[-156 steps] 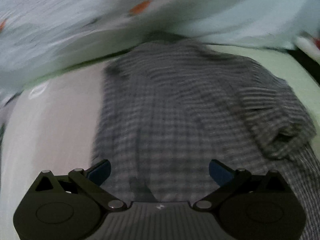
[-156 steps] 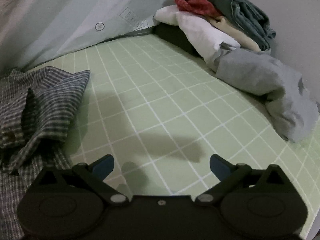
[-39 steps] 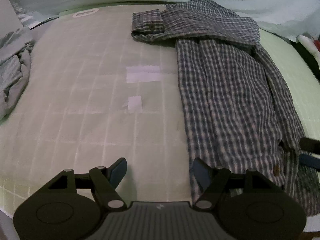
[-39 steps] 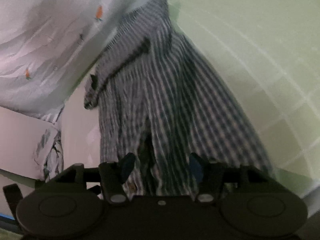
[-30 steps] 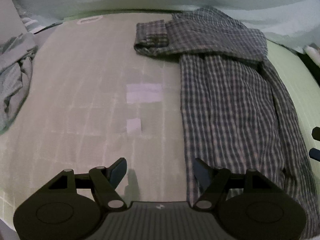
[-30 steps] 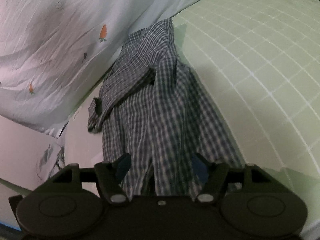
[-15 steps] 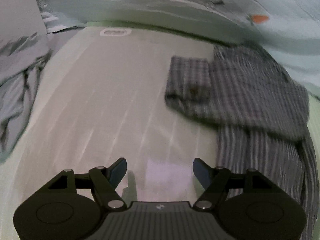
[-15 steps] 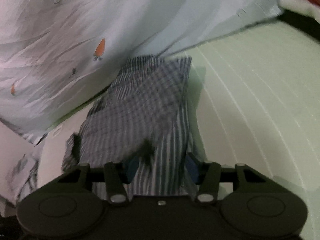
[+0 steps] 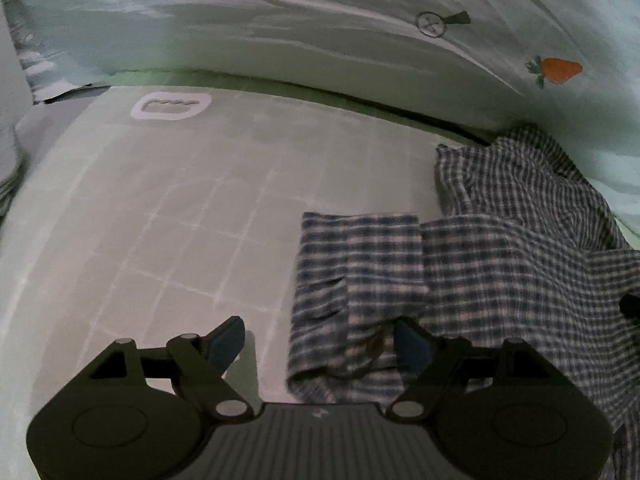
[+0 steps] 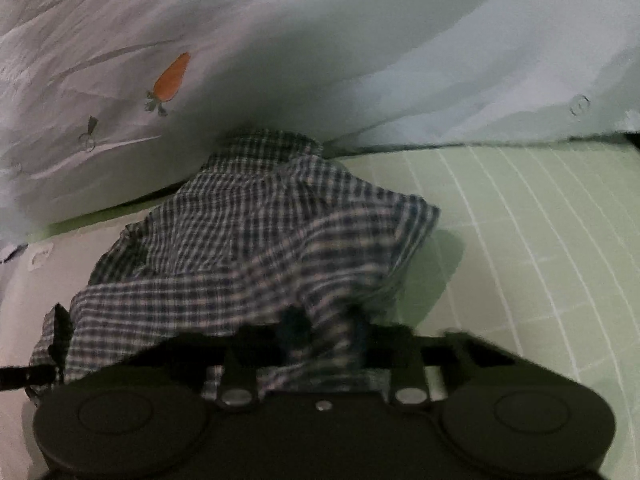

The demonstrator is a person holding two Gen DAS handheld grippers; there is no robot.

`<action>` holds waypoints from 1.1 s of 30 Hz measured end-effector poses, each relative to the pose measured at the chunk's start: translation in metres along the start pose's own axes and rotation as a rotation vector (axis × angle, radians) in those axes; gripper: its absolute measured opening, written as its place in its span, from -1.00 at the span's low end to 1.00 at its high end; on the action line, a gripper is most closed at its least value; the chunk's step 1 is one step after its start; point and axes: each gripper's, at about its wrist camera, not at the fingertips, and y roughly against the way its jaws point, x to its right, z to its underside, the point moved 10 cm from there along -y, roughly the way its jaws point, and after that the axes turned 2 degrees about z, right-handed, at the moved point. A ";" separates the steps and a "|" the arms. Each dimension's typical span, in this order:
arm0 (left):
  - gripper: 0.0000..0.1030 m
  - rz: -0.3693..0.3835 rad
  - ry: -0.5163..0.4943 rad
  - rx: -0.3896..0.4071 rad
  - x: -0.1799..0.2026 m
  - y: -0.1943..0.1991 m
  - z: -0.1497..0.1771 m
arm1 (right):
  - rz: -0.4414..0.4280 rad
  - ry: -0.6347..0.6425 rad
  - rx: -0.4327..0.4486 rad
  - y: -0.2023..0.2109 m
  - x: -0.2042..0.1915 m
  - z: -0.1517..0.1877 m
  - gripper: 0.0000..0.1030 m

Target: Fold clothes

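The left gripper [image 9: 320,340] stands wide apart over the pale gridded mat [image 9: 180,220], nothing between its blue pads; the right pad sits just at the near edge of the checked shirt [image 9: 460,264], whose buttoned cuff [image 9: 356,264] lies flat straight ahead of it. Beyond, the shirt bunches up toward the far right against a white sheet printed with a carrot [image 9: 558,70].

The right gripper [image 10: 324,328] is drawn narrow with a fold of the checked shirt [image 10: 260,232] pinched between its fingers, though blur here makes the contact itself hard to see. The cloth heaps up just ahead of it and to its left; green gridded mat [image 10: 540,240] spreads to its right, the white sheet [image 10: 320,40] behind.
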 end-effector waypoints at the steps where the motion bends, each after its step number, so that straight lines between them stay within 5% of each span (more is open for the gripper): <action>1: -0.03 0.003 0.003 0.007 0.001 -0.001 -0.001 | -0.004 0.003 0.013 0.002 -0.001 -0.003 -0.84; 2: -0.08 0.005 0.005 0.014 0.002 -0.003 -0.002 | -0.007 0.005 0.026 0.004 -0.003 -0.006 -0.88; 3: -0.46 0.013 0.009 0.019 0.004 -0.004 -0.003 | -0.014 -0.001 0.040 0.008 -0.003 -0.009 -0.89; 4: -0.63 0.042 0.016 0.019 0.006 -0.004 -0.004 | -0.019 -0.011 0.053 0.012 -0.003 -0.013 -0.90; 6: -0.76 0.056 0.043 0.055 0.003 0.006 -0.011 | -0.041 -0.046 0.085 0.023 -0.003 -0.022 -0.91; 13: -0.78 0.074 0.161 0.314 -0.032 0.087 -0.061 | -0.168 -0.093 0.163 0.046 -0.027 -0.047 -0.91; 14: -0.78 0.051 0.153 0.336 -0.038 0.094 -0.065 | -0.160 -0.081 0.148 0.039 -0.031 -0.044 -0.85; 15: -0.77 0.019 0.144 0.345 -0.044 0.094 -0.066 | -0.147 -0.070 0.131 0.031 -0.035 -0.041 -0.51; 17: -0.77 -0.041 0.164 0.312 -0.061 0.080 -0.059 | -0.131 -0.082 0.108 0.020 -0.037 -0.036 0.08; 18: -0.77 -0.059 0.189 0.285 -0.070 0.072 -0.054 | -0.129 -0.113 0.105 0.017 -0.035 -0.035 0.16; 21: -0.77 -0.032 0.306 0.224 -0.091 0.056 -0.036 | -0.113 -0.180 0.086 0.010 -0.024 -0.028 0.30; 28: -0.75 -0.038 0.322 0.176 -0.096 0.043 -0.019 | -0.105 -0.284 0.009 -0.032 0.005 -0.020 0.40; 31: -0.75 -0.040 0.319 0.169 -0.096 0.037 -0.022 | -0.122 -0.329 -0.018 -0.053 0.012 -0.023 0.10; 33: -0.75 -0.038 0.321 0.164 -0.096 0.033 -0.022 | -0.133 -0.359 -0.037 -0.067 0.016 -0.025 -0.79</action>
